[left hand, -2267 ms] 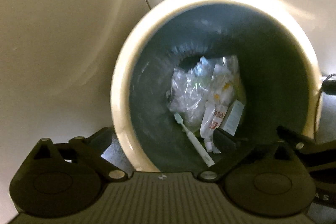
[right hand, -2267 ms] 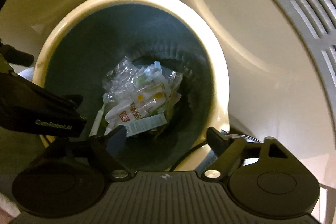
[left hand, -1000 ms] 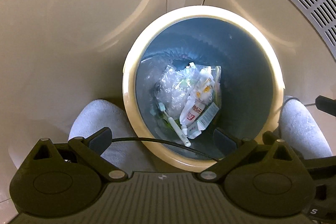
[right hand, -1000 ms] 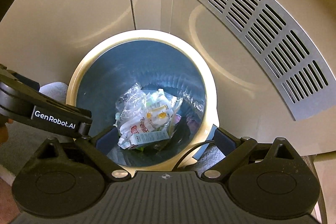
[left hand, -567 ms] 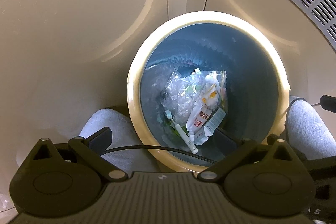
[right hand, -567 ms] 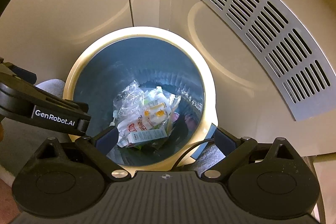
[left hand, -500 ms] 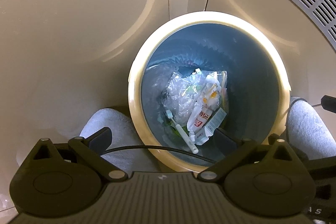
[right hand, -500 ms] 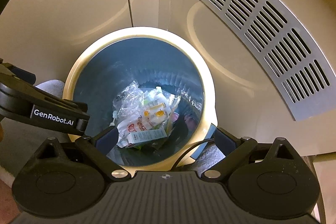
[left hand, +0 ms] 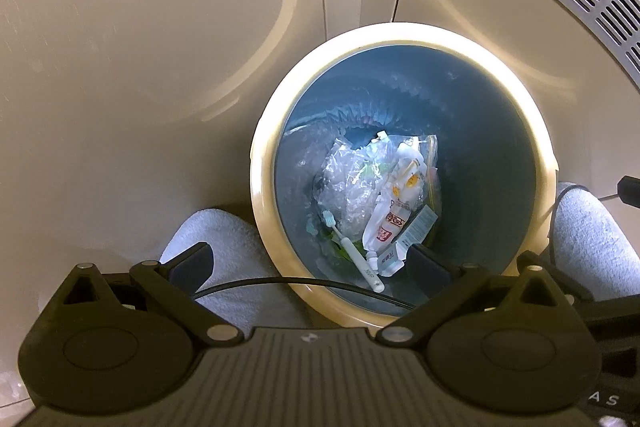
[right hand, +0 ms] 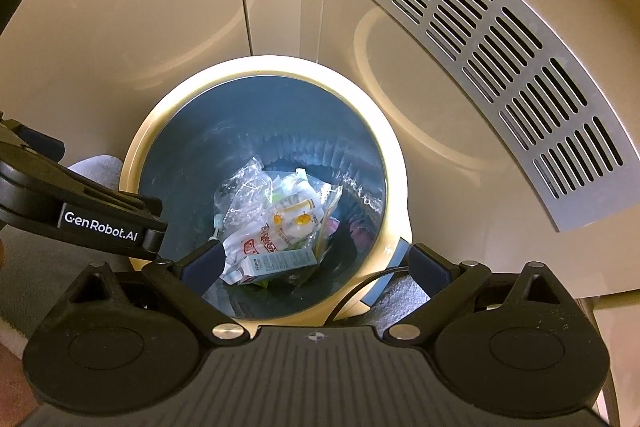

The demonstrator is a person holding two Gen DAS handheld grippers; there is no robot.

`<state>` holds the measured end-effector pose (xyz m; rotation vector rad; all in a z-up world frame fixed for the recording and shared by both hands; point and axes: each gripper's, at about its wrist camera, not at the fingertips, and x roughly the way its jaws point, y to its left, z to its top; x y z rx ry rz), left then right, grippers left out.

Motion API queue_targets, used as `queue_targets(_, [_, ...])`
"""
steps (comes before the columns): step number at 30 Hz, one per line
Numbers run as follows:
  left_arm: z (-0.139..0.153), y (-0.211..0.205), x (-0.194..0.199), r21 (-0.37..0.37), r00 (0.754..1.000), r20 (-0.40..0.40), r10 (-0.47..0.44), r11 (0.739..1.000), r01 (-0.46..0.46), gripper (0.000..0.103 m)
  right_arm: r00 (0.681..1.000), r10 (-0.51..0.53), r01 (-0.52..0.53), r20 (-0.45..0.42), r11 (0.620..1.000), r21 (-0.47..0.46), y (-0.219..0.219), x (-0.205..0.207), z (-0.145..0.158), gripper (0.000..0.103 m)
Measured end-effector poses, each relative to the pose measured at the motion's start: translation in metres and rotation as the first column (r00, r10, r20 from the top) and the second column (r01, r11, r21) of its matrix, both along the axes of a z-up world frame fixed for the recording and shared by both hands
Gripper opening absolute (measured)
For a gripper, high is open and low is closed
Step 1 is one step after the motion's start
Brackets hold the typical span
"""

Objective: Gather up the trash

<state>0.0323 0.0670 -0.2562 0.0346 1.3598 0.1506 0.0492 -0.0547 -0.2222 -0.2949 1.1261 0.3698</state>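
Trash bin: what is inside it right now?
Inside the trash bin: a dark liner, crumpled clear plastic, a white toothbrush, a printed white wrapper and a small carton. Whatever lies beneath this pile is covered.

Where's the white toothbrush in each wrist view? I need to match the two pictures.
Left wrist: the toothbrush lies low in the bin, left of the trash pile, head pointing up-left.
Right wrist: mostly hidden; only a possible white tip shows at the pile's left edge, above the left finger of the right tongs.
Shared landmark: the red-lettered white wrapper in the cream-rimmed bin.
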Motion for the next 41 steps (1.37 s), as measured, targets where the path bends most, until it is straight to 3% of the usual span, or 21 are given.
queue_targets(41, [0.0024,-0.0009,-0.0006,0.003,1.000,0.011,-0.008,1.000,0.008,0.103,1.000,-0.003,0.003,-0.001,1.000,0.002,0.0000,-0.0005,0.0003,0.099])
